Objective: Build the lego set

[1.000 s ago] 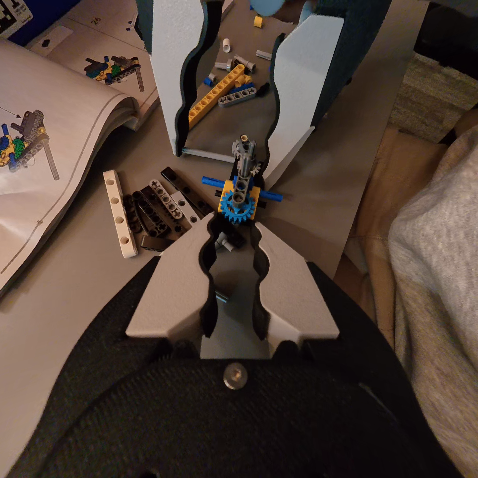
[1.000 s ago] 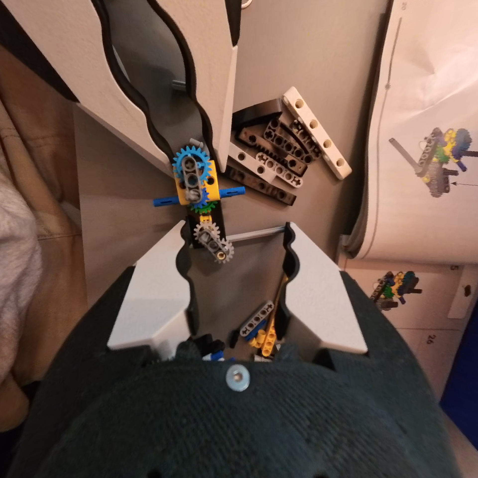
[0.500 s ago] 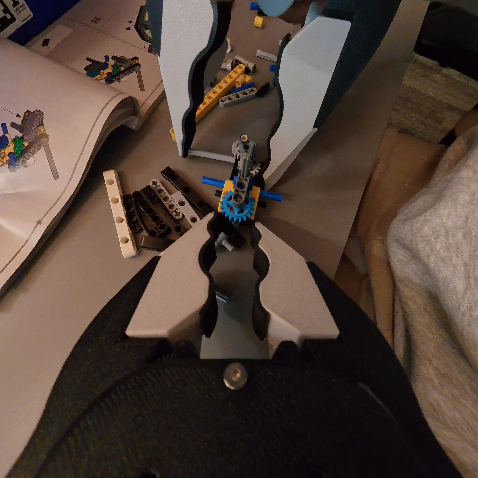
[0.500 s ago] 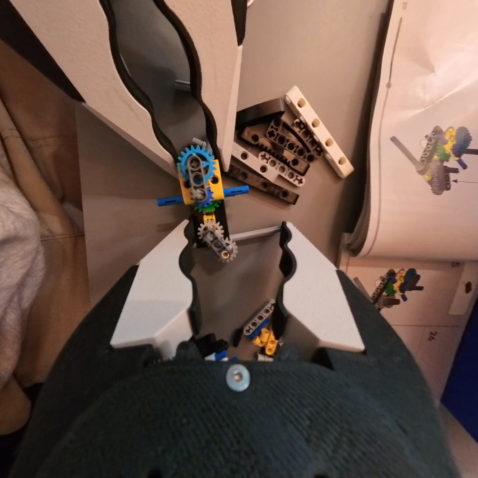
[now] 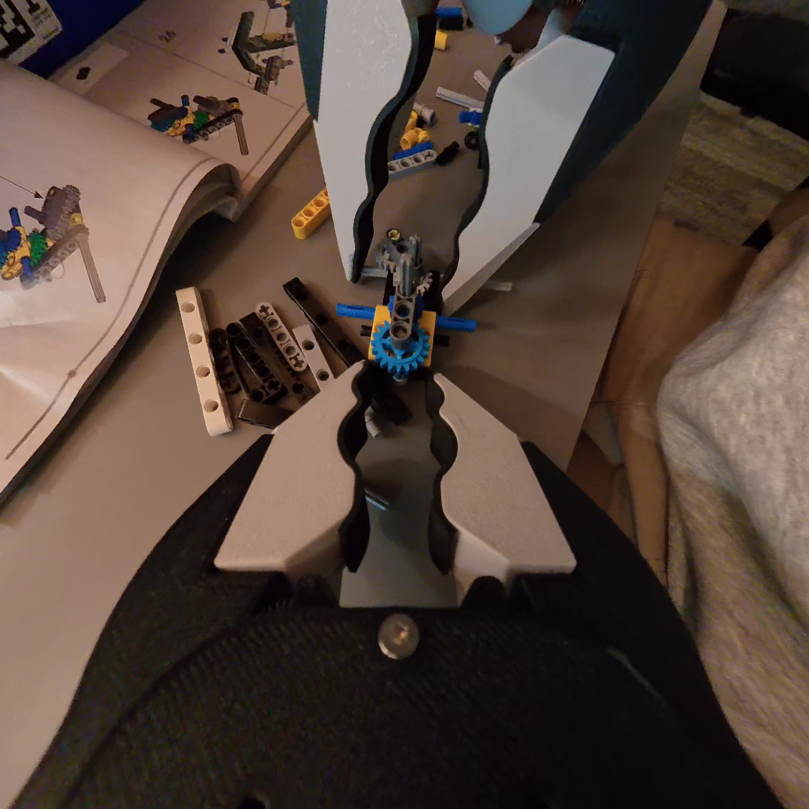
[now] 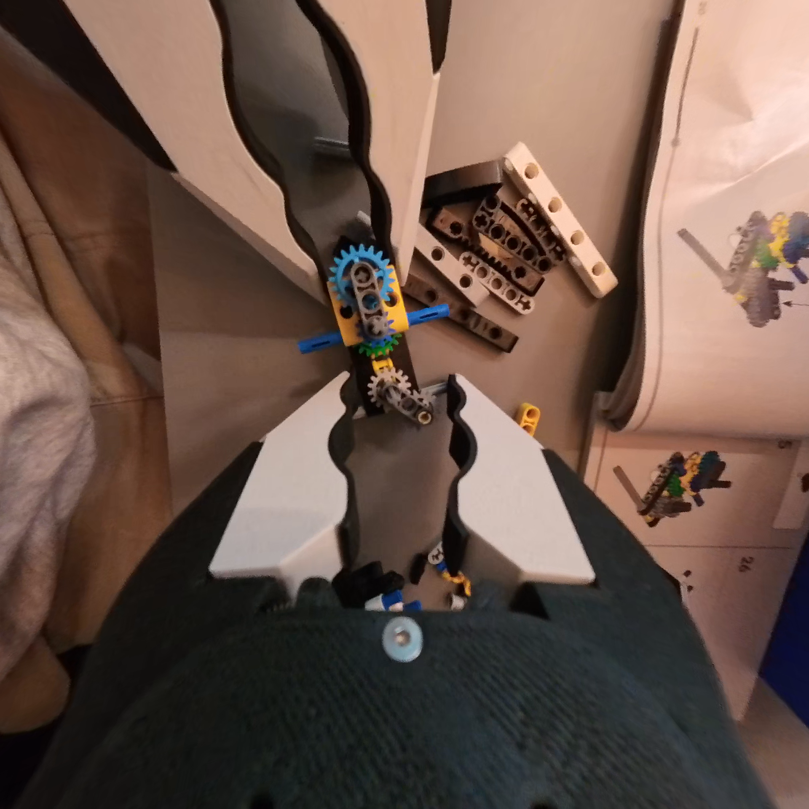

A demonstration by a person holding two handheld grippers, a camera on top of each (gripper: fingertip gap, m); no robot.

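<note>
The lego assembly (image 5: pixel 400 332) is a yellow block with a blue gear, a grey beam and small grey gears on a black beam; it also shows in the right wrist view (image 6: pixel 365 306). My left gripper (image 5: pixel 398 378) is shut on its blue-gear end and shows at the top of the right wrist view (image 6: pixel 363 262). My right gripper (image 6: pixel 400 385) is open, and its fingertips straddle the grey-gear end. It reaches in from the top of the left wrist view (image 5: pixel 400 280).
A pile of loose black, grey and white beams (image 5: pixel 262 359) lies left of the assembly. The open instruction booklet (image 5: pixel 87 219) lies far left. A yellow beam (image 5: pixel 311 212) and small parts (image 5: pixel 416 149) lie behind. A person's grey sleeve (image 5: pixel 744 437) is past the table edge.
My right gripper's jaws have narrowed and moved in around the grey-gear end. My left gripper and the assembly have stayed put.
</note>
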